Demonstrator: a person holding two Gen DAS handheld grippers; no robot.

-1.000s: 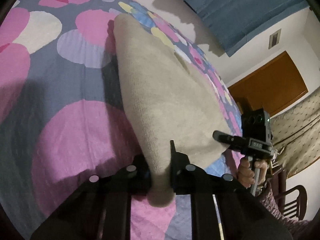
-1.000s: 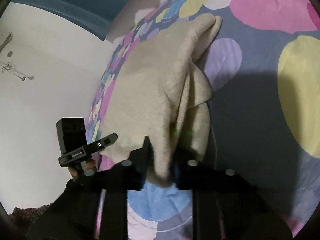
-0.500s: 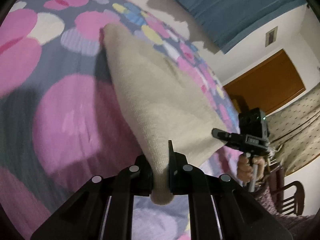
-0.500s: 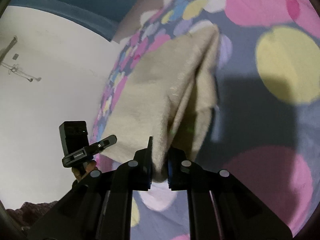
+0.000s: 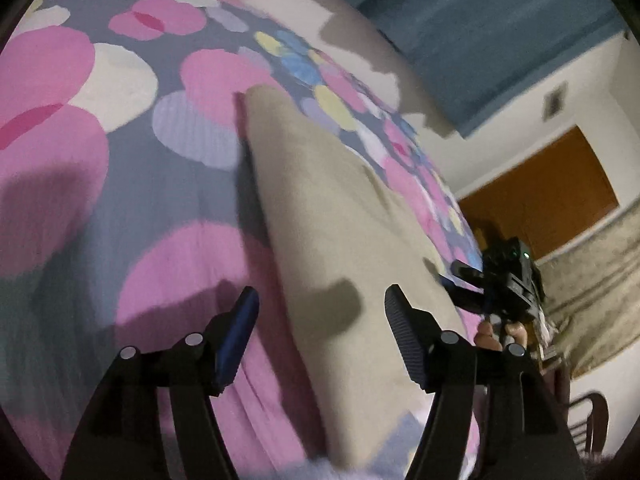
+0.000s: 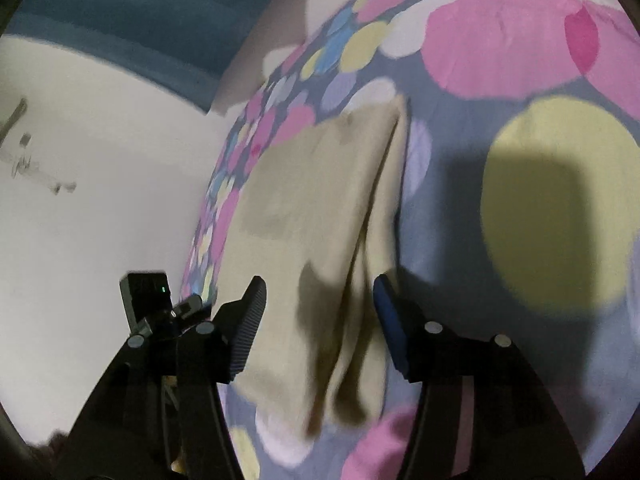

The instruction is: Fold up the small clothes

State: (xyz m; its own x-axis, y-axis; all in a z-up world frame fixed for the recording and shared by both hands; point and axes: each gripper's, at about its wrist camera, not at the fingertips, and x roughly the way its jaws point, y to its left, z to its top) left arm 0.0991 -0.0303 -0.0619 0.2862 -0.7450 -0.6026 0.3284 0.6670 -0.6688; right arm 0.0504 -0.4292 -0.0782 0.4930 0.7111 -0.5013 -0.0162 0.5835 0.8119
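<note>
on spotted bedspread (image 5: 132, 208) beige garment (image 5: 332, 216) lies flat; both jaws opening, near edge between, unpinched.

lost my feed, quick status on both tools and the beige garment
Left tool and right tool opening, pads off the cloth. Beige garment lies folded on the spotted bedspread. Nothing in the way.

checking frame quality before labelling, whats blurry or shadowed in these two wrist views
Left wrist view: the beige garment and spotted bedspread are smeared by motion blur, with a finger shadow on the cloth; the left gripper stays sharp, jaws opening. Right wrist view: the same blur, a boxy shadow across the yellow spot, fisheye bending of the wall; the right gripper is also opening.
</note>
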